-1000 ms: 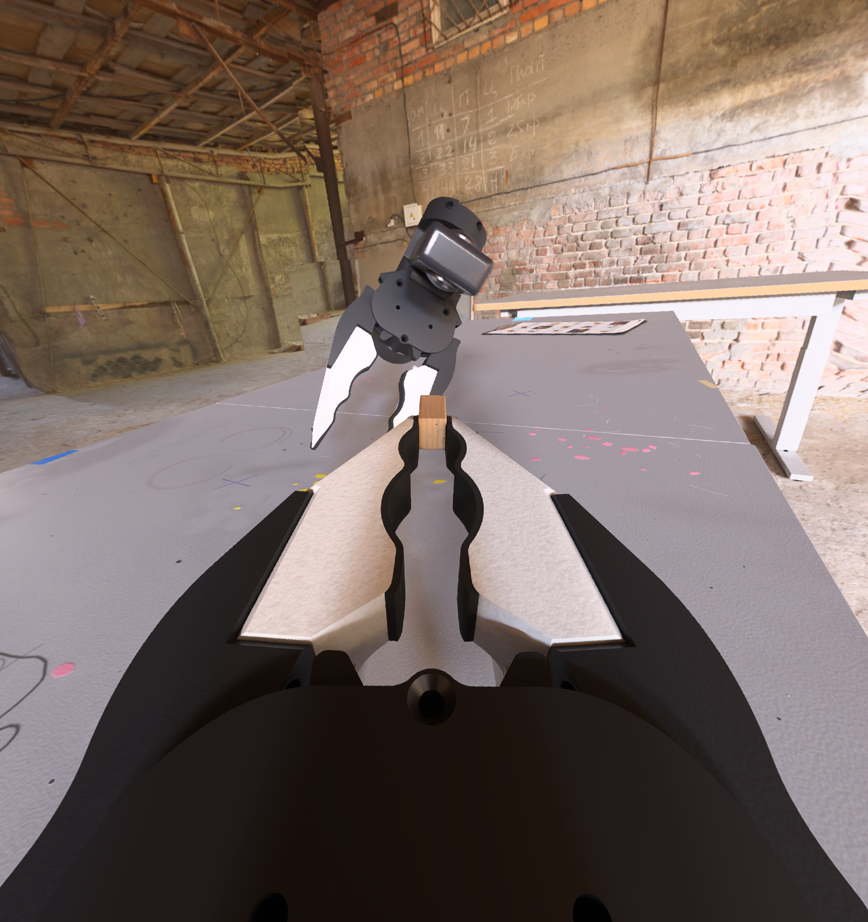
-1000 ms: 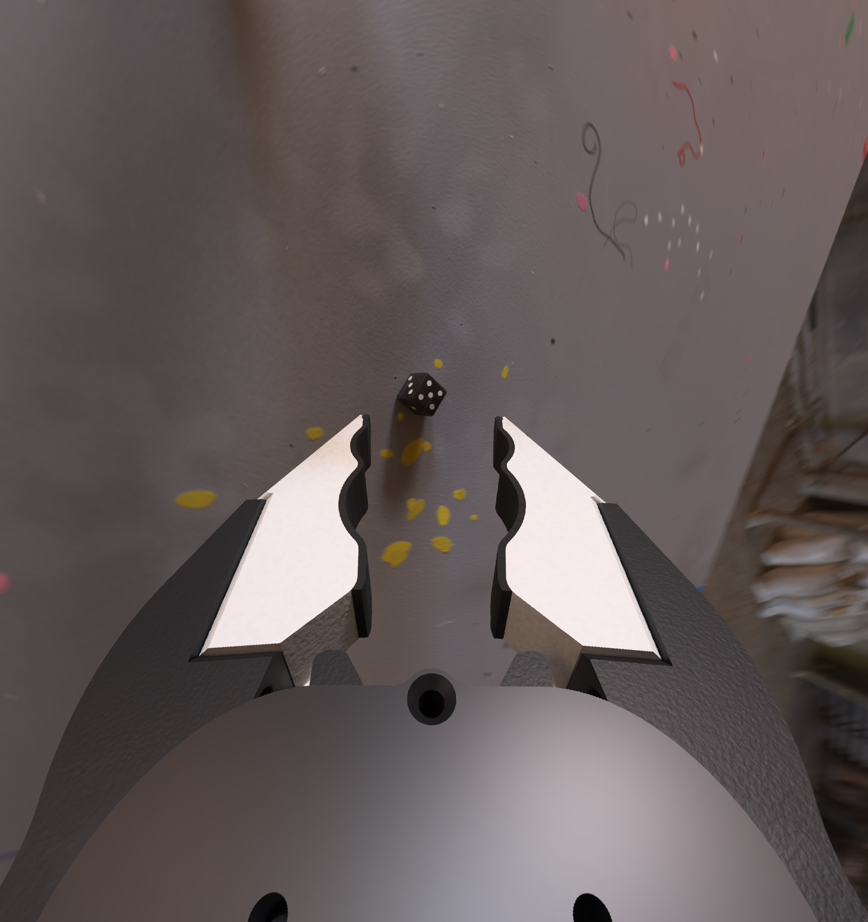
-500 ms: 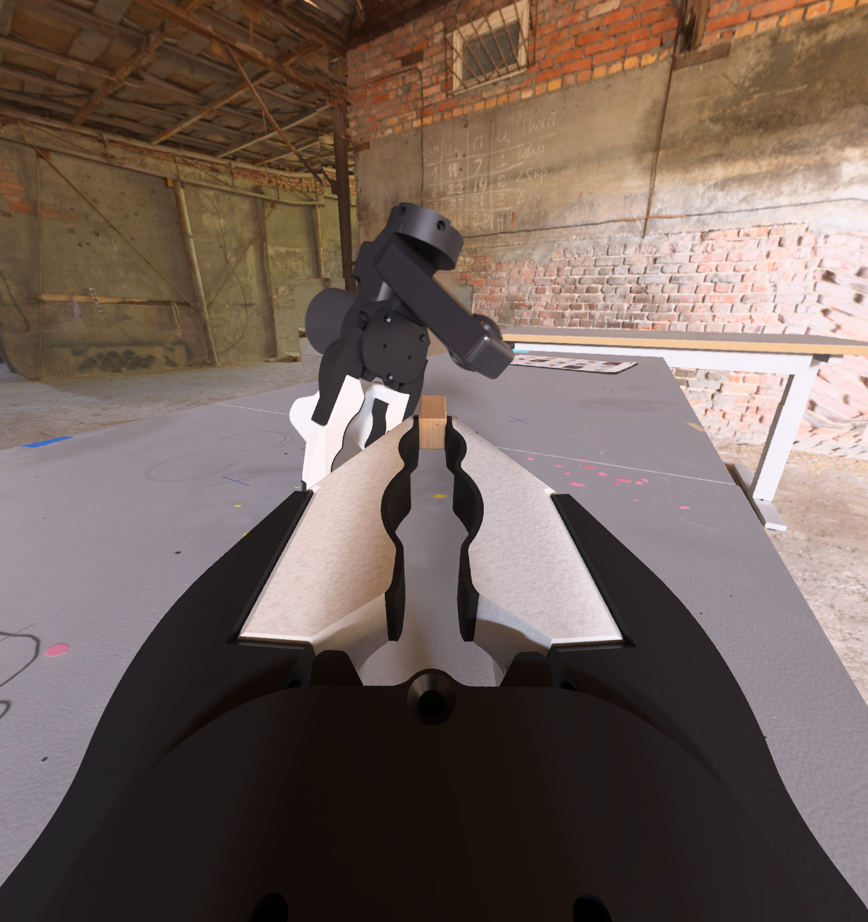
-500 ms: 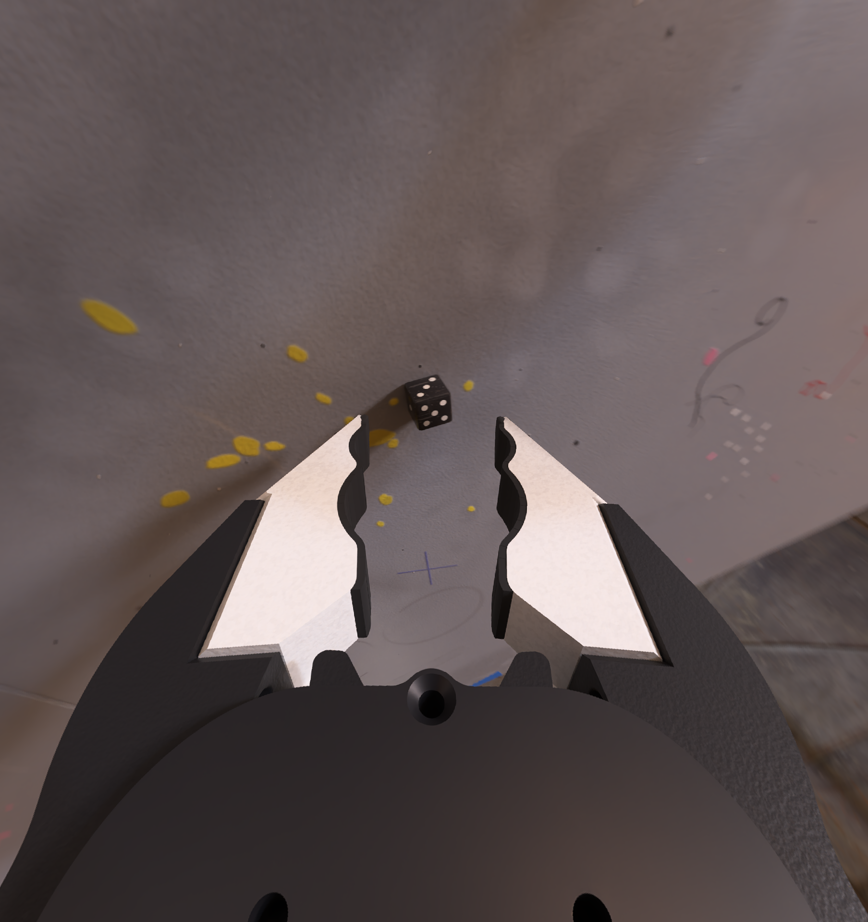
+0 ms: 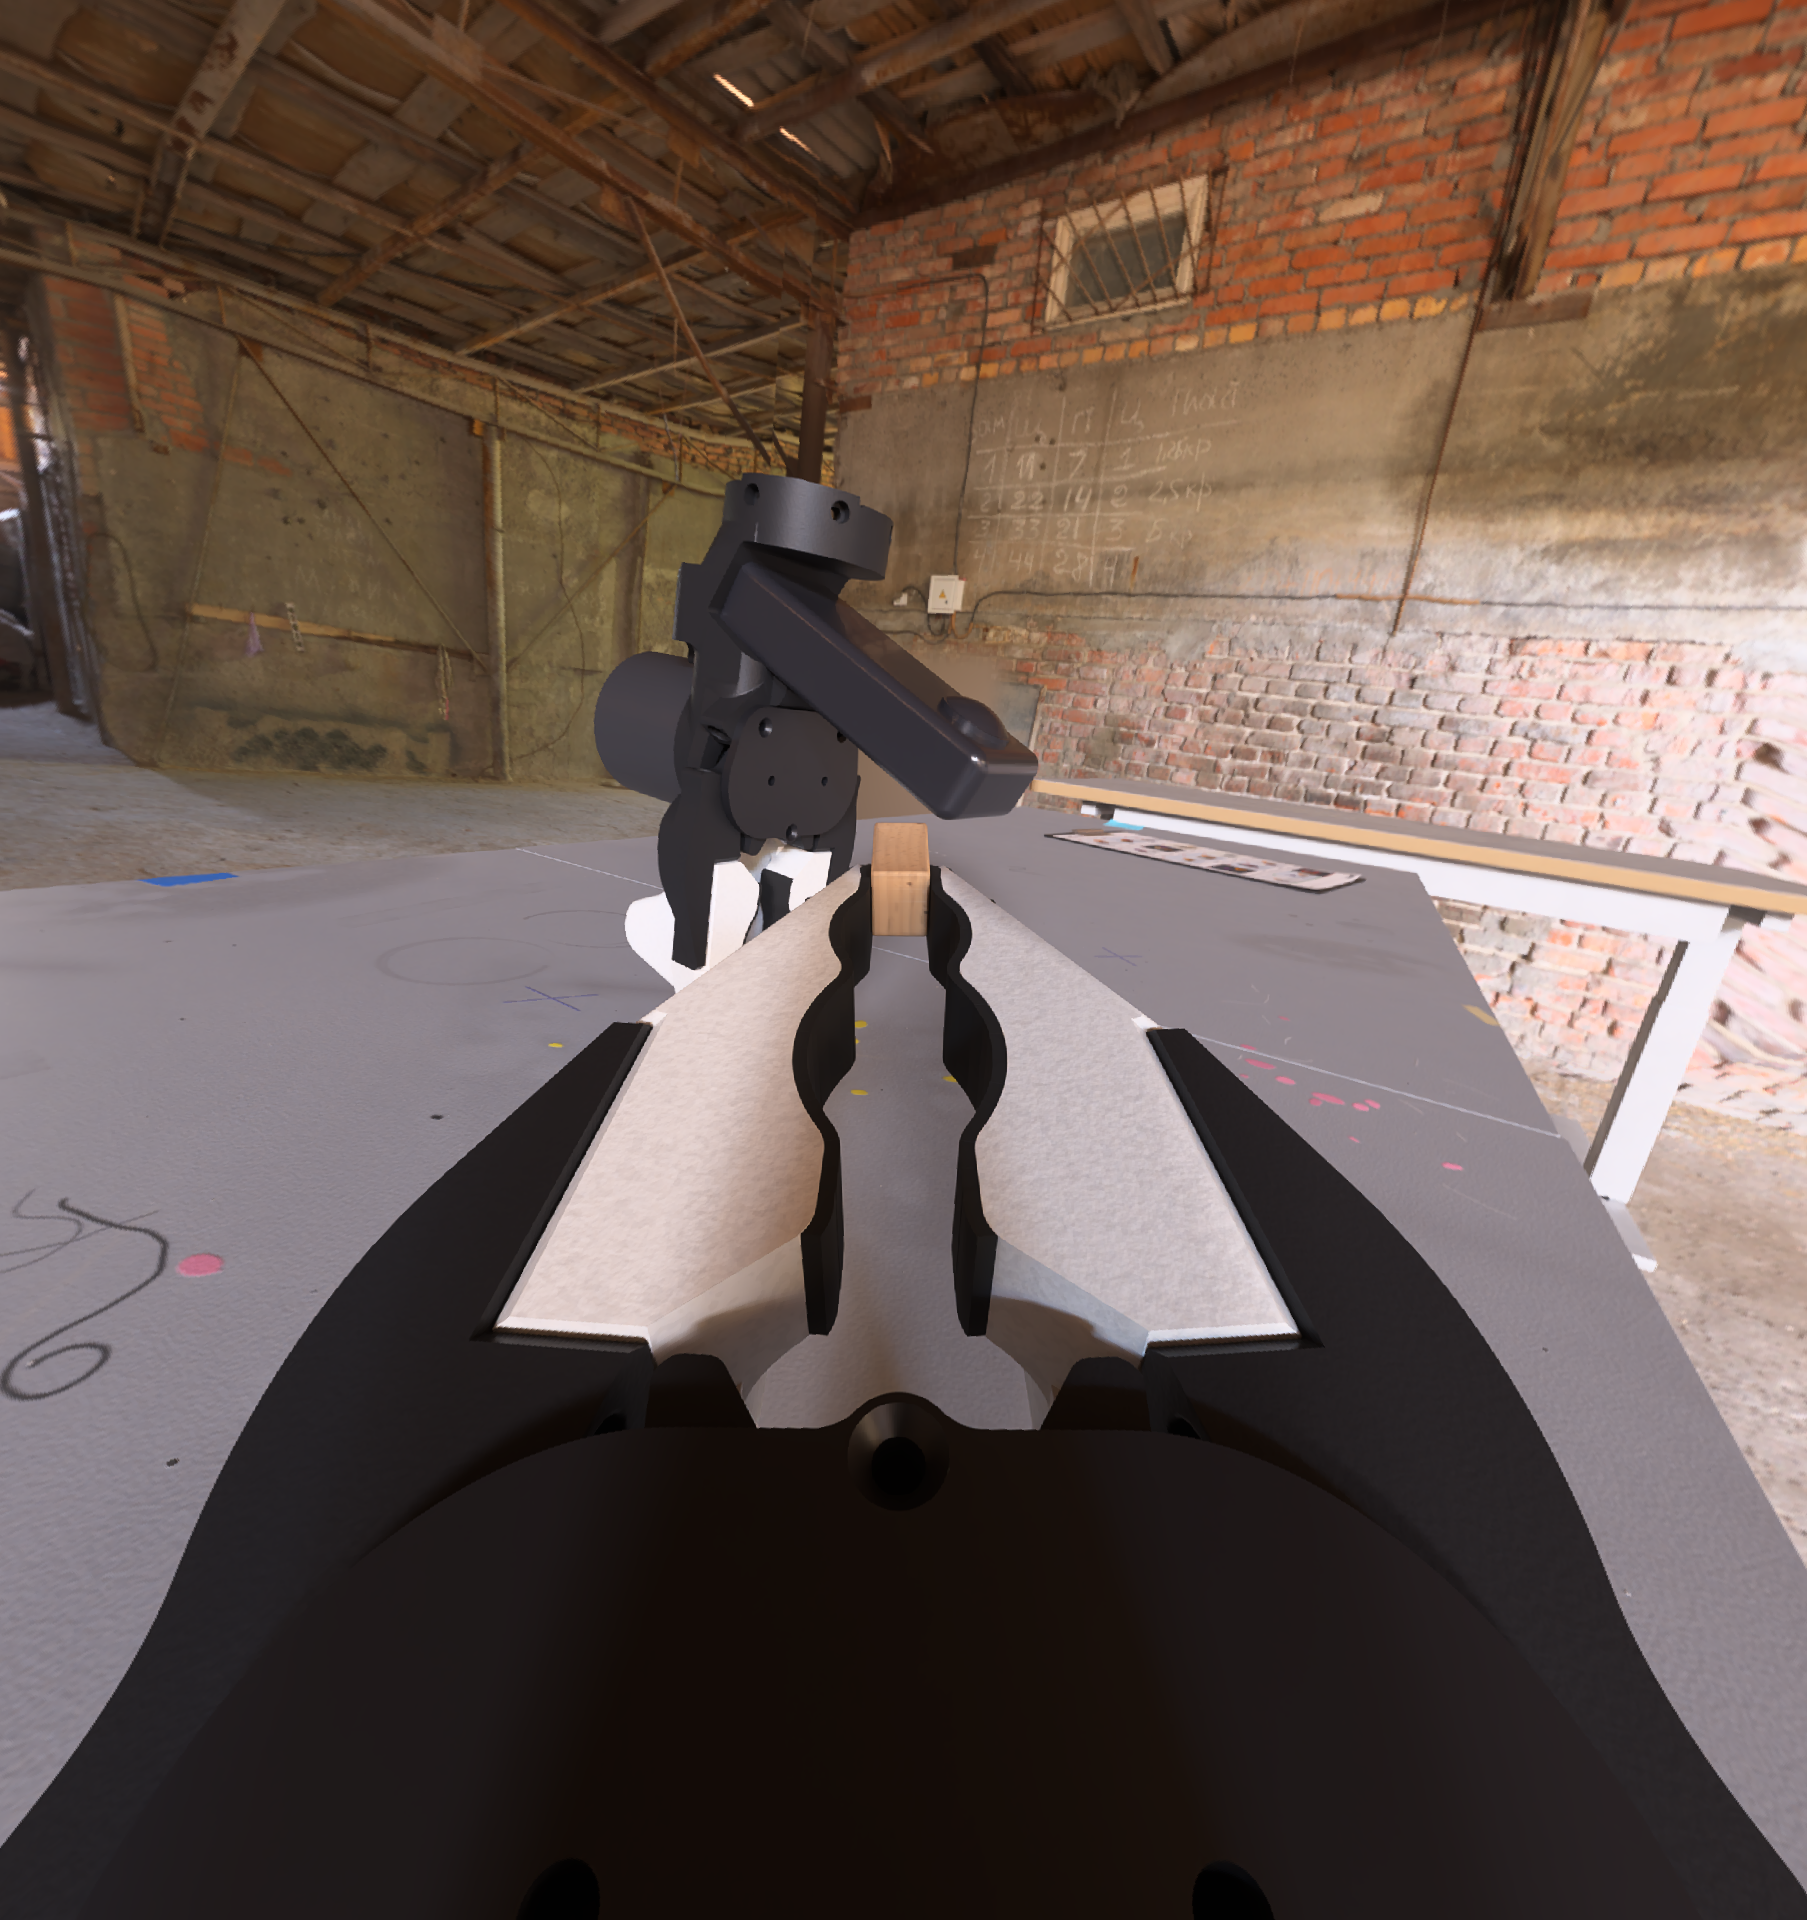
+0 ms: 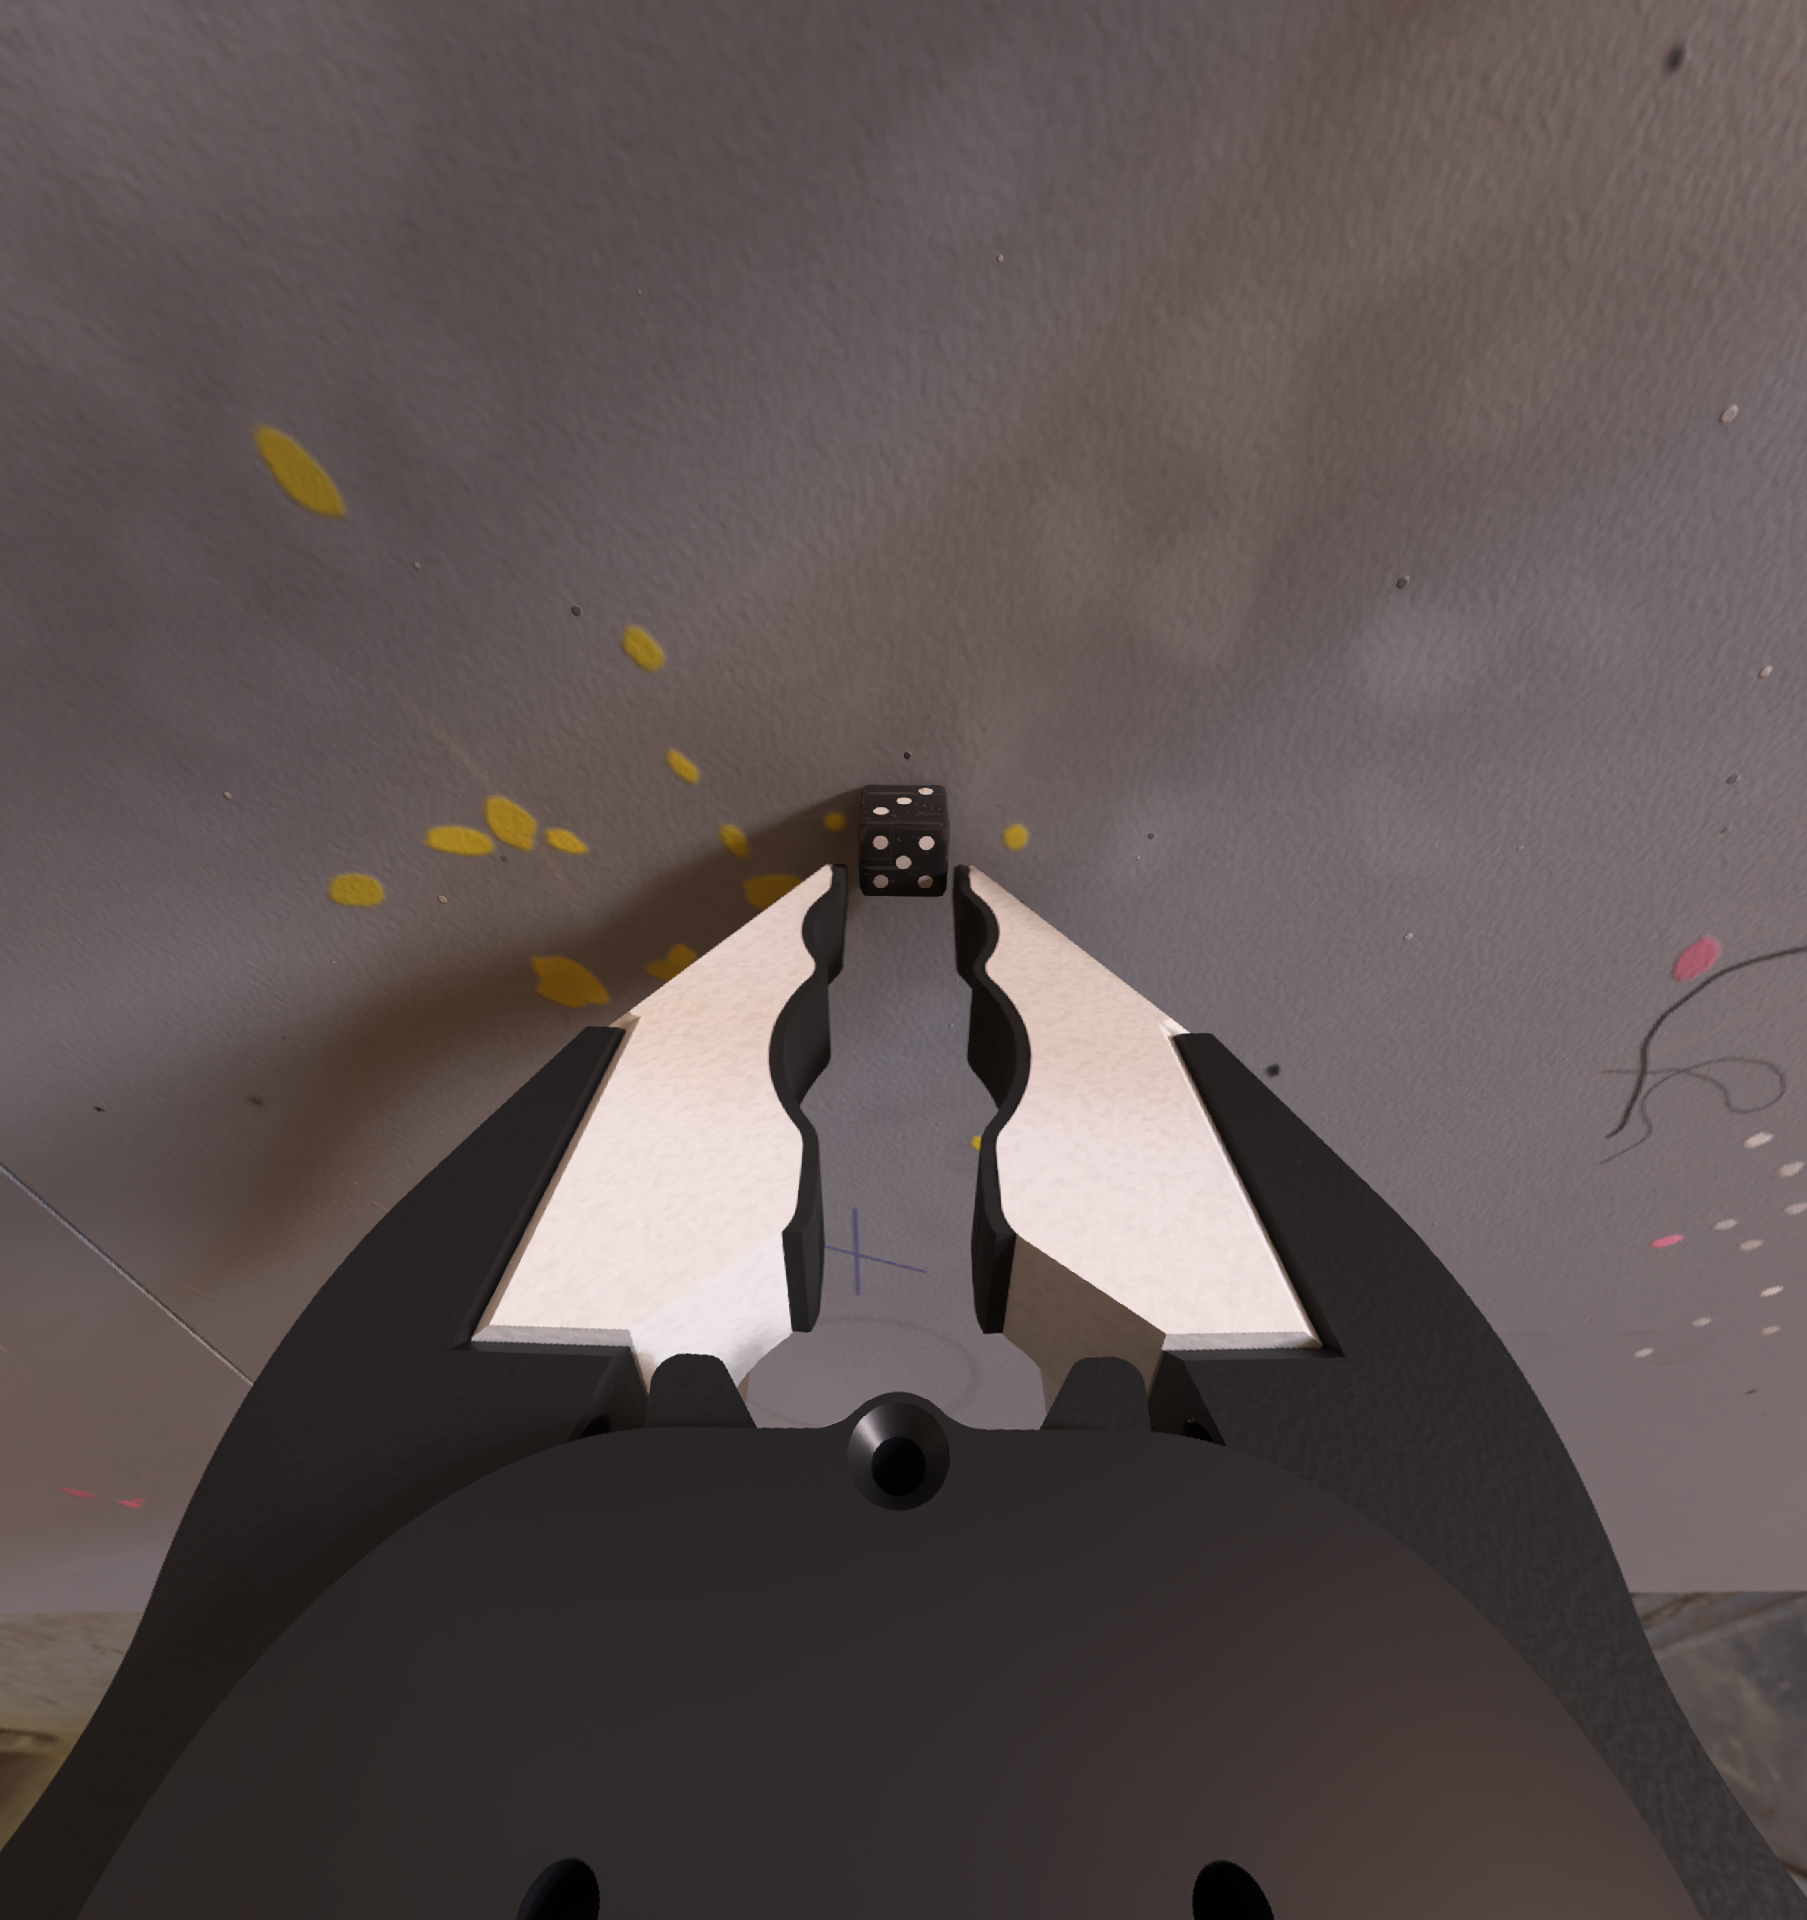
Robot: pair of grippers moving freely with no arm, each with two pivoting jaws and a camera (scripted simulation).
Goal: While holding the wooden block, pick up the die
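Note:
My left gripper (image 5: pixel 899 904) is shut on a small wooden block (image 5: pixel 900 879), held at the fingertips above the grey table (image 5: pixel 255 1039). My right gripper (image 6: pixel 901 878) points down at the table (image 6: pixel 982 416). Its jaws have narrowed around a black die with white pips (image 6: pixel 903 840). The die rests on the table between the fingertips, with a thin gap on each side. In the left wrist view the right gripper (image 5: pixel 712 925) stands just left of the block, with its tips partly hidden behind my left finger. The die does not show there.
Yellow paint spots (image 6: pixel 509 821) lie around the die, and pink spots (image 5: pixel 1325 1096) lie to the right. A second table (image 5: pixel 1501 862) with white legs stands at the back right, beside a brick wall. A printed sheet (image 5: pixel 1200 857) lies at the far edge.
My right gripper has come down onto the die and its jaws have narrowed around it. My left gripper has tilted up a little, still holding the block.

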